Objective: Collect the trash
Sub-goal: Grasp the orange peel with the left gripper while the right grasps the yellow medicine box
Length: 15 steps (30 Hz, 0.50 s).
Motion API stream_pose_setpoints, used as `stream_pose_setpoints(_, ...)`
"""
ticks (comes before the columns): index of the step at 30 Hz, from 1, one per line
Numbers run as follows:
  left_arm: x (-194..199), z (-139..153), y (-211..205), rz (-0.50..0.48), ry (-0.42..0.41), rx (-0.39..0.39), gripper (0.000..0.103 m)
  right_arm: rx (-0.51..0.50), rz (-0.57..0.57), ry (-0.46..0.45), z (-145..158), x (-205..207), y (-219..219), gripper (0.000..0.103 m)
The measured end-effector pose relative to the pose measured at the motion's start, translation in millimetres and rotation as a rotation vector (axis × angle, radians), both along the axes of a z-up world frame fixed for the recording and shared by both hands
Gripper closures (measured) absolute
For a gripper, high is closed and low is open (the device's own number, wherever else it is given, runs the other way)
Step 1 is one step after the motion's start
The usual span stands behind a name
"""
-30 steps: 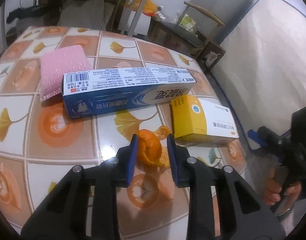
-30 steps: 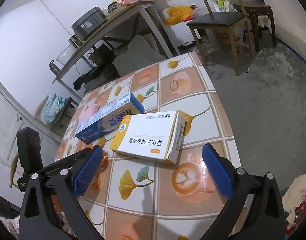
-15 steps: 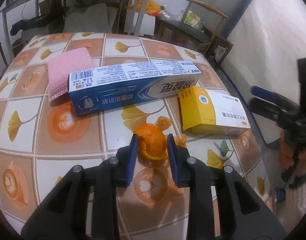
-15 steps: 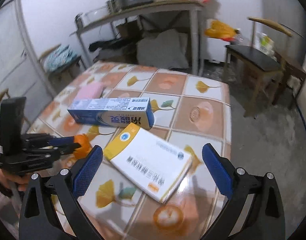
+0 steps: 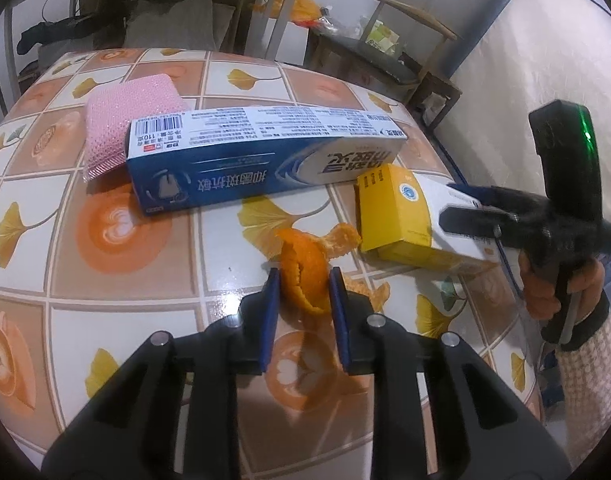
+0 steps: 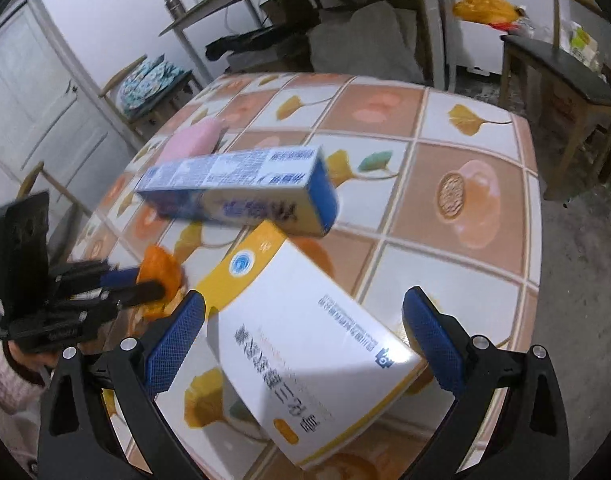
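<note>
Left gripper (image 5: 302, 280): a curled piece of orange citrus peel (image 5: 305, 270) stands between the two blue pads, both pads against its sides. The jaws have just been closing, and they now pinch the peel. A loose lobe of the peel reaches past the fingertips toward the yellow-and-white cardboard box (image 5: 401, 220), and smaller scraps lie on the table just right of the right-hand pad. The peel sits low over the tiled table top printed with ginkgo leaves and coffee cups (image 5: 145, 280); cannot tell whether it is lifted clear.

Right gripper (image 6: 303, 334): jaws spread wide, one blue pad on each side of the near end of the yellow-and-white box. Neither pad touches it. The box lies flat on the table, its yellow end pointing toward the peel.

Beyond the peel, a long blue-and-white toothpaste carton (image 5: 265, 164) lies across the table, its far end near the yellow box. A pink mesh scouring pad (image 5: 125, 120) lies partly under the carton's barcode end.

A hand (image 5: 545, 284) with a checked sleeve holds the right gripper's handle.
</note>
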<state>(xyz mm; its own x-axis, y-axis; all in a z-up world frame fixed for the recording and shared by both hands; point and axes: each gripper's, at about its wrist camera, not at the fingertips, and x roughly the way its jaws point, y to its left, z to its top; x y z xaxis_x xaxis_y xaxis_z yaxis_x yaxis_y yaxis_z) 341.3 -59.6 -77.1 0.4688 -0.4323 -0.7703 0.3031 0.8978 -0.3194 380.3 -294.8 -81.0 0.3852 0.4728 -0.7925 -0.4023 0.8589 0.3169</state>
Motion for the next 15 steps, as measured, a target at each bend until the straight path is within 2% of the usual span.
stream_pose_setpoints(4,0.2,-1.6,4.1,0.002,0.004,-0.017,0.087,-0.052,0.025,0.002,-1.1,-14.8,12.9,0.007)
stream_pose_setpoints(6,0.6,-2.5,6.3,0.011,0.003,-0.013,0.093,-0.107,0.019,-0.018,-1.7,-25.4,22.9,0.007)
stream_pose_setpoints(10,2.9,-2.8,9.8,0.02,0.021,-0.036,0.095,-0.227,0.02,-0.073,-3.9,-43.4,40.9,0.007)
stream_pose_setpoints(13,2.1,-2.1,9.6,0.02,0.014,-0.03,0.096,-0.314,-0.003,-0.094,-5.1,-52.0,49.0,0.021)
stream_pose_setpoints(15,0.2,-1.6,10.2,0.018,0.011,-0.027,0.097,-0.316,-0.027,-0.086,-3.5,-55.0,47.7,0.021)
